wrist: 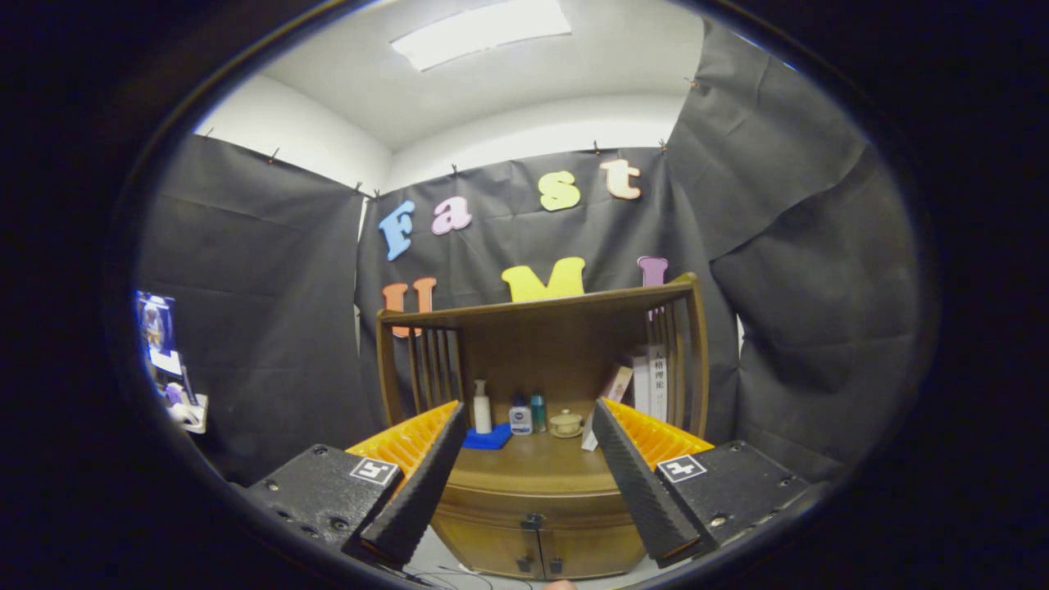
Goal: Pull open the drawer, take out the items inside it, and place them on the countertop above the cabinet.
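Observation:
A wooden cabinet (pixel 533 483) stands ahead, seen between my fingers. Its drawer front (pixel 533 512) with a small dark knob (pixel 533 519) sits shut under the countertop (pixel 533 463), above two lower doors (pixel 537 555). My gripper (pixel 529 471) is open, fingers spread wide, some way back from the cabinet with nothing between them. On the countertop stand a white pump bottle (pixel 482 407), a small white bottle (pixel 519 418), a teal bottle (pixel 538 412), a small lidded pot (pixel 565 424) and a blue cloth (pixel 489 439). The drawer's contents are hidden.
A hutch shelf with slatted sides (pixel 541 307) roofs the countertop. Books (pixel 651 381) lean at its right rear. Black cloth walls close in on all sides. A stand with a screen (pixel 160 336) sits far left. Cables lie on the pale floor (pixel 459 574) below.

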### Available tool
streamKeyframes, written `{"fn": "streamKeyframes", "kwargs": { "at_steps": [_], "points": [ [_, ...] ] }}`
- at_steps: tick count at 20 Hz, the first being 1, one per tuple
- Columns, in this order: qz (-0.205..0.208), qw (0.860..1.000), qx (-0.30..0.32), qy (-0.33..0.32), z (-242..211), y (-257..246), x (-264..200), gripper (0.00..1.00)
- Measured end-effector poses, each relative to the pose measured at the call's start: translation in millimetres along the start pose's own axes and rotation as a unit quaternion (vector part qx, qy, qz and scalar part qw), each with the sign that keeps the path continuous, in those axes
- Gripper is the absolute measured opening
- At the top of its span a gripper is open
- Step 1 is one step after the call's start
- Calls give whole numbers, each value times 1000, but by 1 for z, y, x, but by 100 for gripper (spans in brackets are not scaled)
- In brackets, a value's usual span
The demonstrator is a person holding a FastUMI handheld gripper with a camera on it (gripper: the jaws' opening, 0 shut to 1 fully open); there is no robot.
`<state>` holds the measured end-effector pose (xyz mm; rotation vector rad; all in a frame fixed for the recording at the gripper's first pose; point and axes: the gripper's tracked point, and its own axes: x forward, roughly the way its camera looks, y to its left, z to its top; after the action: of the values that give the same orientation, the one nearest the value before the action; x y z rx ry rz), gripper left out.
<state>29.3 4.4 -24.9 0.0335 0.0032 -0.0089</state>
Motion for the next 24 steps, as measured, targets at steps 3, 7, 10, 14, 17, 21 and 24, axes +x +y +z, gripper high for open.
{"fn": "streamKeyframes", "kwargs": {
  "at_steps": [3, 7, 10, 14, 17, 21, 24],
  "points": [
    [3, 1000, 5, 6, -11, 0, 9, 100],
    [8, 1000, 6, 16, -40, -1, 19, 99],
    [-2, 1000, 1, 31, -75, -11, 40, 99],
    [-13, 996, 5, 93, -152, -20, 70, 99],
    [-13, 990, 27, 140, -207, -17, 87, 98],
    [-22, 983, 34, 177, -263, -14, 111, 98],
    [-21, 981, 16, 190, -299, -9, 130, 95]
  ]
}}
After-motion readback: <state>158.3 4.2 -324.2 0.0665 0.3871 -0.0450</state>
